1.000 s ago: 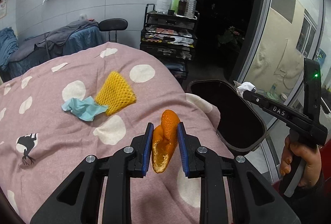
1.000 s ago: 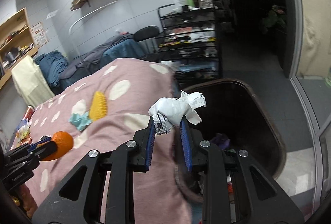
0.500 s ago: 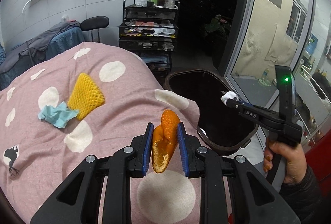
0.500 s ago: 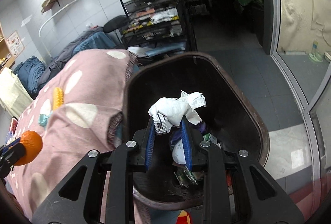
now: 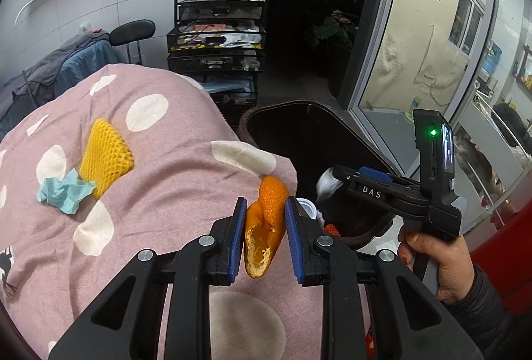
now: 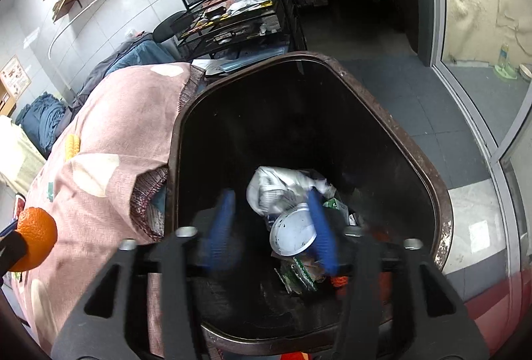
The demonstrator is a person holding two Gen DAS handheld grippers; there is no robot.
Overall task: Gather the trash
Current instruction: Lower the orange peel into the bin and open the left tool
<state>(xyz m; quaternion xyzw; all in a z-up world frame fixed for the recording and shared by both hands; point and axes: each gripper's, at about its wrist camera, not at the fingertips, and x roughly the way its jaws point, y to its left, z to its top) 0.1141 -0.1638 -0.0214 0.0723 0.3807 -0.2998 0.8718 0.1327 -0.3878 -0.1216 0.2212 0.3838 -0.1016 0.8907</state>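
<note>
Several scraps, crumpled paper [image 6: 282, 190] included, fill the bin [image 6: 442, 227].

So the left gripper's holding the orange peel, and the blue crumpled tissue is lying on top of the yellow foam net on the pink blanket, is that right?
Not quite. In the left wrist view the blue crumpled tissue lies beside the yellow foam net, overlapping only its lower corner, not on top. The left gripper does hold the orange peel.

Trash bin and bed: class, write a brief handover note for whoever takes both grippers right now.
Left gripper: shut on the orange peel, over the bed edge, short of the bin.
Right gripper: over the bin, jaws just opened; the white crumpled paper is loose between them, dropping in.
Done: paper released.
Left: bin the peel, then fetch the yellow foam net and blue tissue from the bedspread.
</note>
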